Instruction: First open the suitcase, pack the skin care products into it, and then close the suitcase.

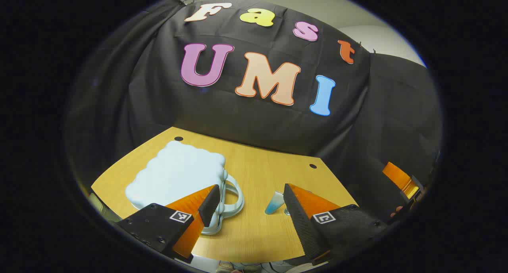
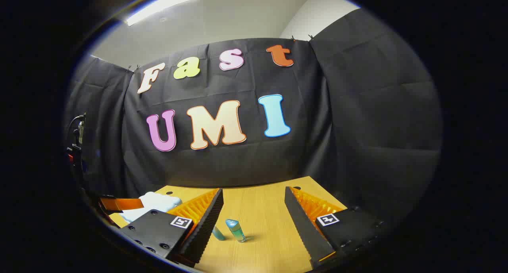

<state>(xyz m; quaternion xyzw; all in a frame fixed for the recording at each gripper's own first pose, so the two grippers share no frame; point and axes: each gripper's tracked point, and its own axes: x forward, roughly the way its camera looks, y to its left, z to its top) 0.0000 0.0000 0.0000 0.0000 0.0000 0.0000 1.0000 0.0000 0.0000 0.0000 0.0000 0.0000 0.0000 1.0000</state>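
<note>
I see one wooden table, and on it one pale blue suitcase lying flat with its lid down, scalloped edge and looped handle facing the middle of the table. I judge it a stiff, light plastic shell; I would take hold at the lid's rim near the handle to lift it. Beside it, apart from the case, I count two small blue bottles: one upright, one partly behind a finger. They look smooth, light and easy to tip, so I'd grip mid-body. My left gripper and right gripper both hang with fingers spread, holding nothing.
</note>
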